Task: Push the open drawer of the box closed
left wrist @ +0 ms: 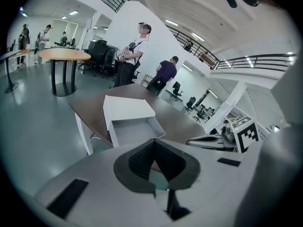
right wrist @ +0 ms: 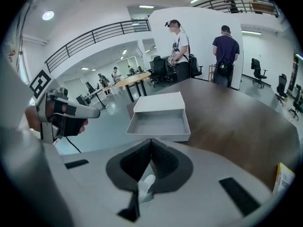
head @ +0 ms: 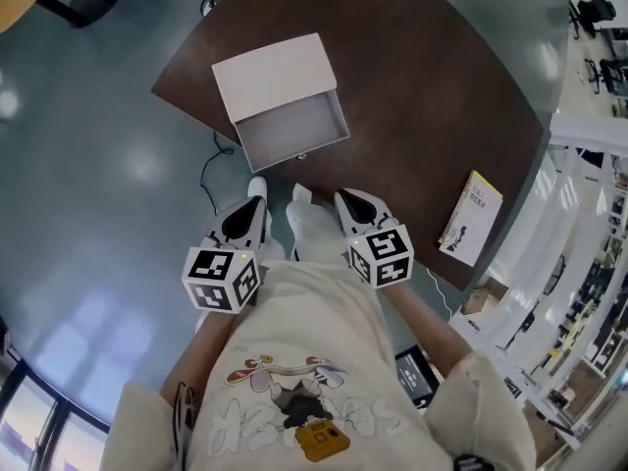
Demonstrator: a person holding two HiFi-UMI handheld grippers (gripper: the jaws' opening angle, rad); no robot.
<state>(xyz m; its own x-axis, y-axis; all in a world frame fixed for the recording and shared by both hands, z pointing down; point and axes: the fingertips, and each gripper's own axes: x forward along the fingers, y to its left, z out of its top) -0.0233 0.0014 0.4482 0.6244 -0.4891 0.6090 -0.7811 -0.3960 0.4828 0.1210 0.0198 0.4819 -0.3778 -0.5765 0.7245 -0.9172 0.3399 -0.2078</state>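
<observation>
L gripper (head: pixel 259 204), R gripper (head: pixel 341 196) short of drawer (head: pixel 292 128).

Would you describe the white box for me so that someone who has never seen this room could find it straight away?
Look at the dark brown table in the open hall. Near its left corner stands a white box with its empty drawer pulled out toward the near edge. Its neighbour, a yellow-and-white book, lies flat by the right edge; the box is plain white and taller.
</observation>
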